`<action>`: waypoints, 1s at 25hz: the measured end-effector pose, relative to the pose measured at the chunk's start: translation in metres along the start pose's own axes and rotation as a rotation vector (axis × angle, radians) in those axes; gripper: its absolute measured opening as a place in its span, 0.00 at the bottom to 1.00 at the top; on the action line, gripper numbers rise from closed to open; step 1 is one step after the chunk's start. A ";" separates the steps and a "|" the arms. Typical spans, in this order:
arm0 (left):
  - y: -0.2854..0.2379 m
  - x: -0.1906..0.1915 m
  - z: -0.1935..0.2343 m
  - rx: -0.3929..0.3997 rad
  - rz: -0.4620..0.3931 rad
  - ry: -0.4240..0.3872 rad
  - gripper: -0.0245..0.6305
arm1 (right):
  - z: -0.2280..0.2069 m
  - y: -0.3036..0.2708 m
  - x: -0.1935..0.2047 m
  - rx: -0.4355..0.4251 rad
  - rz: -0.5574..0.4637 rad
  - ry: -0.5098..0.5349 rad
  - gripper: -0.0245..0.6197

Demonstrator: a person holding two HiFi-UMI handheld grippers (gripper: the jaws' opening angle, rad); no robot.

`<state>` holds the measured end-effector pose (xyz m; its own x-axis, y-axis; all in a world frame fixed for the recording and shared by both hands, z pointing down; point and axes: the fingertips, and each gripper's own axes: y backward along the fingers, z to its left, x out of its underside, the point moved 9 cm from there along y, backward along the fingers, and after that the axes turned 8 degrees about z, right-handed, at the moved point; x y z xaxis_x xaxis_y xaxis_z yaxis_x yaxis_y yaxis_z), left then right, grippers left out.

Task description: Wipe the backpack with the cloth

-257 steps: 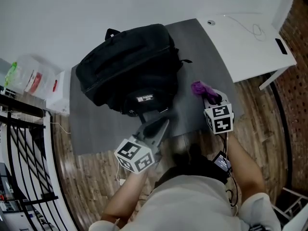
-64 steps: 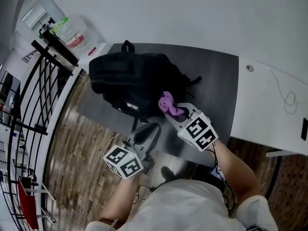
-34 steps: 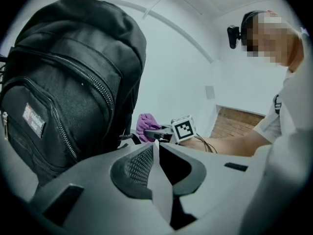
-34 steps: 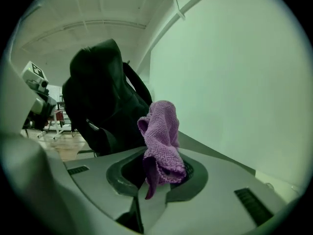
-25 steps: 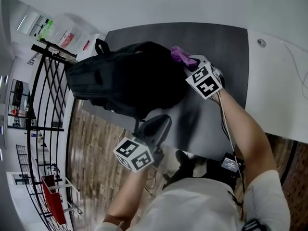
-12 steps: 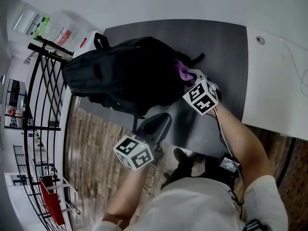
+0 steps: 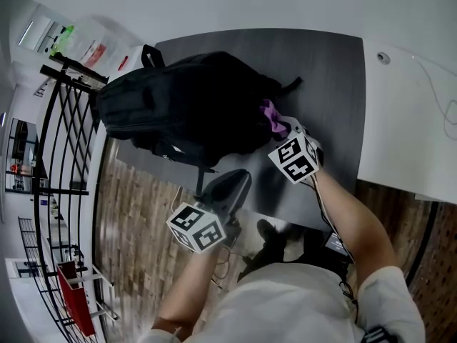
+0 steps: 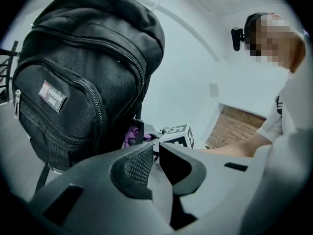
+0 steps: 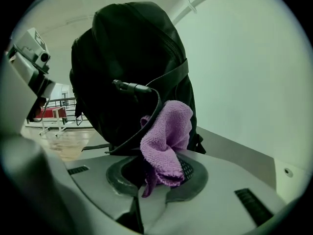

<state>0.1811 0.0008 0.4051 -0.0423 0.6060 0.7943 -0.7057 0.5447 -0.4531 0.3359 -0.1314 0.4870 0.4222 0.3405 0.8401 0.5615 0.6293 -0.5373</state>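
Note:
A black backpack [image 7: 182, 102] stands on the dark grey table [image 7: 325, 70]; it also fills the left gripper view [image 8: 83, 67] and the right gripper view [image 9: 132, 58]. My right gripper [image 7: 280, 128] is shut on a purple cloth [image 7: 270, 115], which is pressed against the backpack's right side. In its own view the cloth [image 9: 166, 141] bunches up out of the right gripper [image 9: 157, 177], next to a black strap [image 9: 146, 126]. The left gripper [image 7: 241, 177] hangs off the table's near edge, shut and empty [image 8: 156, 150], pointing at the backpack's front pocket.
A white desk [image 7: 410, 106] adjoins the table on the right. A black metal railing [image 7: 68, 127] runs along the left, with plastic containers [image 7: 86, 45] beyond it. Wooden floor [image 7: 139, 213] lies below the table's near edge.
My right gripper has slid the cloth down the backpack's right side toward me, from near the top to the middle. The left gripper has stayed put.

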 end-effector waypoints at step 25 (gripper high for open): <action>0.003 0.016 -0.009 -0.003 0.017 0.013 0.07 | 0.110 0.027 0.039 -0.321 0.074 0.248 0.17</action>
<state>0.1846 0.0180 0.4129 -0.0448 0.6225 0.7813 -0.7027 0.5363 -0.4676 0.2893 -0.0249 0.5135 0.6063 0.1733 0.7762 0.7002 0.3464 -0.6243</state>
